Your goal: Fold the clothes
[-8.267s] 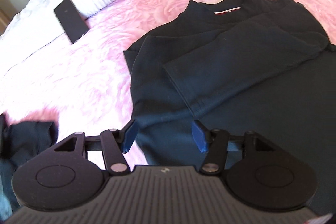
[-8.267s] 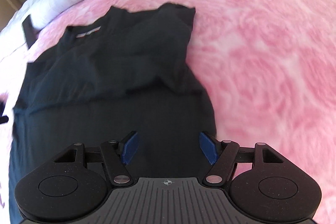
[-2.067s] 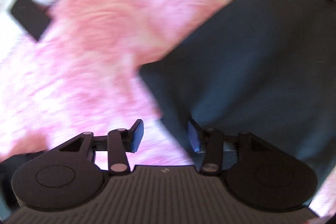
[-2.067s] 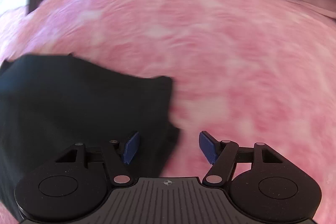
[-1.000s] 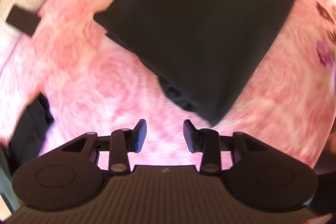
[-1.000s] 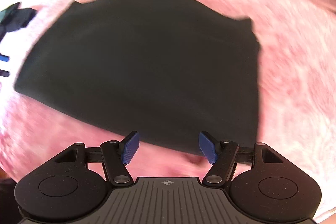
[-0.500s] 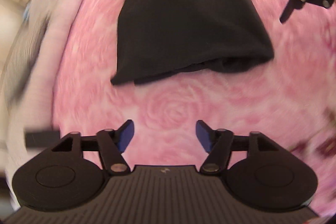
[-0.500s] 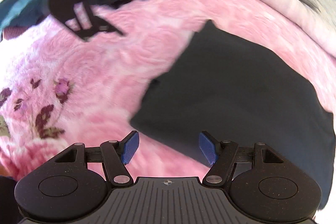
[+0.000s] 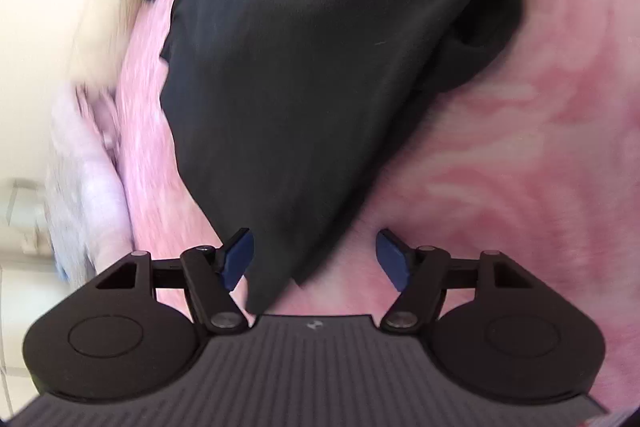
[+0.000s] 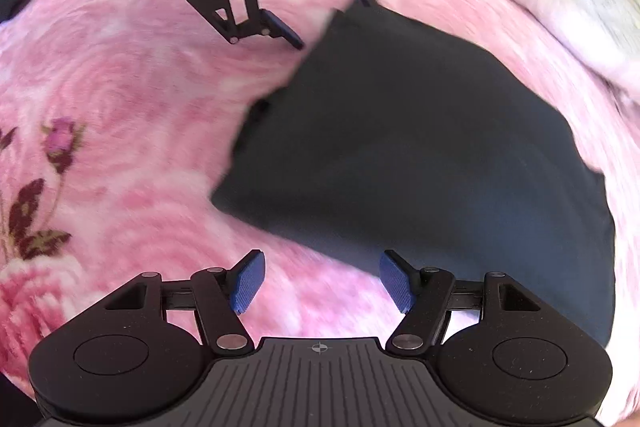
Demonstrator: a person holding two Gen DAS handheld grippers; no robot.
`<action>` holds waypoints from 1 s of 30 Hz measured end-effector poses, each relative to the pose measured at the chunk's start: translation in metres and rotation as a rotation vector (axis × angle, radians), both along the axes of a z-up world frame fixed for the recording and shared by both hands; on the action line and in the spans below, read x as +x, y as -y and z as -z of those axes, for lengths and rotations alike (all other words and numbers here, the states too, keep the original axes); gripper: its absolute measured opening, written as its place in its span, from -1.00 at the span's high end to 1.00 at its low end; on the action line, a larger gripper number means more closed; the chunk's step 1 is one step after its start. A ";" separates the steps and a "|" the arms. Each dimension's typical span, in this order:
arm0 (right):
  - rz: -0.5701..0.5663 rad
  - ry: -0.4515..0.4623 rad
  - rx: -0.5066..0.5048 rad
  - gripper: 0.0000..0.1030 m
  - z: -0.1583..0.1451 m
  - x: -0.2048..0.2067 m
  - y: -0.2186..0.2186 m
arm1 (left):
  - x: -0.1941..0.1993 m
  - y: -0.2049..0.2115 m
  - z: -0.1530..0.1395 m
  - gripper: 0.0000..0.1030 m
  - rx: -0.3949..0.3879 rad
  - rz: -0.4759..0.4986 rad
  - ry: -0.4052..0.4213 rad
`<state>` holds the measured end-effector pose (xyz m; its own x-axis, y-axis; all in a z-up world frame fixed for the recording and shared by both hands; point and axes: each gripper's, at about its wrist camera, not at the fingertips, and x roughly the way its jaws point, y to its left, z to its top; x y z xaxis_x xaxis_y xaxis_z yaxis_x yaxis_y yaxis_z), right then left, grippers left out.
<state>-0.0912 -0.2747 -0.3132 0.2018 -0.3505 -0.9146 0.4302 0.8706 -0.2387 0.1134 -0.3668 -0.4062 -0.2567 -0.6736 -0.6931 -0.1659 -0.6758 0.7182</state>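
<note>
Gaping jaws: both pairs are standing wide and are gripping nothing.
Left gripper (image 9: 316, 259): it is hovering over one corner of the shirt (image 9: 320, 67), with that corner lying between its blue fingers (image 9: 239, 258) but not pinched.
Right gripper (image 10: 320, 281): it is hanging over the blanket (image 10: 120, 107) just beside the shirt's near edge, one pad above cloth and one above pink pile.
Shirt: it is lying on the blanket as a dark folded slab, several layers thick, with one end bulging where the layers are bunching loosely.
Stage, as a judgement: the slab is fitting either a finished fold being left alone or a half-way fold awaiting another pass; the views are not settling which.
Risk, top layer only: if the left fingers are closing on that corner, they may be catching just the upper layer, and lifting would be peeling the fold open.
Risk, bunched end: the loose rolled end is likely slumping or spreading if the slab is being dragged, since the plush blanket is gripping cloth.
Risk, blanket snag: a low pinch by the right gripper may be taking pile along with the shirt edge.
Risk, collision: the two grippers are working close across one small slab, so crossing paths could be knocking them together.
Blur: both views are smearing, so fine edge detail is uncertain.
</note>
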 end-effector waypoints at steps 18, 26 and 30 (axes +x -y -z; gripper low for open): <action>-0.290 -0.050 -0.260 -0.53 0.041 0.079 -0.050 | -0.005 0.038 -0.018 0.75 0.155 -0.055 -0.056; -0.257 -0.060 -0.247 0.71 0.038 0.068 -0.020 | -0.002 0.036 -0.027 0.81 0.180 -0.123 -0.093; -0.225 0.019 -0.147 0.76 0.009 0.062 -0.011 | 0.000 0.034 -0.043 0.85 0.184 -0.153 -0.103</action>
